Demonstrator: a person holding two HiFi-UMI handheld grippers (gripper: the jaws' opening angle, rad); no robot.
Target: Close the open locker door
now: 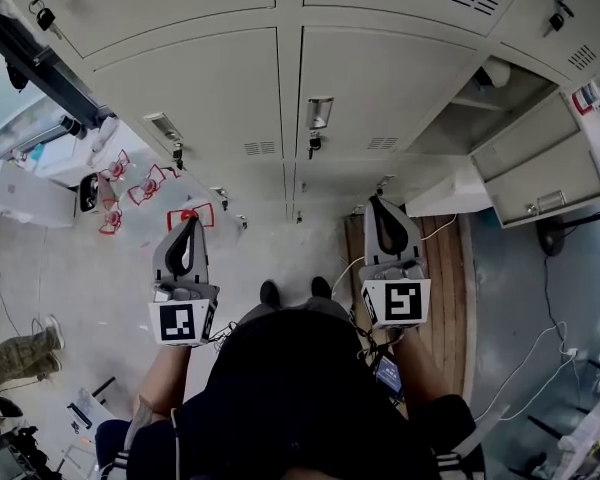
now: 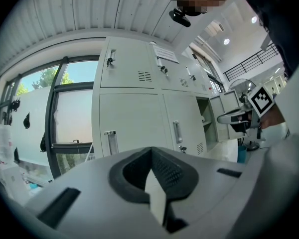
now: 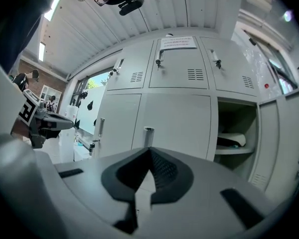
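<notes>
Head view: task not started. The locker door (image 1: 538,165) hangs wide open at the right end of the locker bank (image 1: 230,78), swung out to the right of its open compartment (image 1: 485,103). The left gripper (image 1: 191,225) and right gripper (image 1: 378,205) are both held out level above the floor (image 1: 100,298), facing shut lockers and touching nothing. The right one is nearer the door but well apart from it. Left gripper view: fingers (image 2: 170,172) pressed together, nothing between them, aimed at shut lockers, with the open compartment off to the right. Right gripper view: fingers (image 3: 165,173) together too, and empty. The open compartment sits just right of centre, with a shelf (image 3: 234,151) carrying something white, and the door is at the far right edge. Left to do, as I read it: everything. Get a gripper onto the door, then swing it round until it shuts.
</notes>
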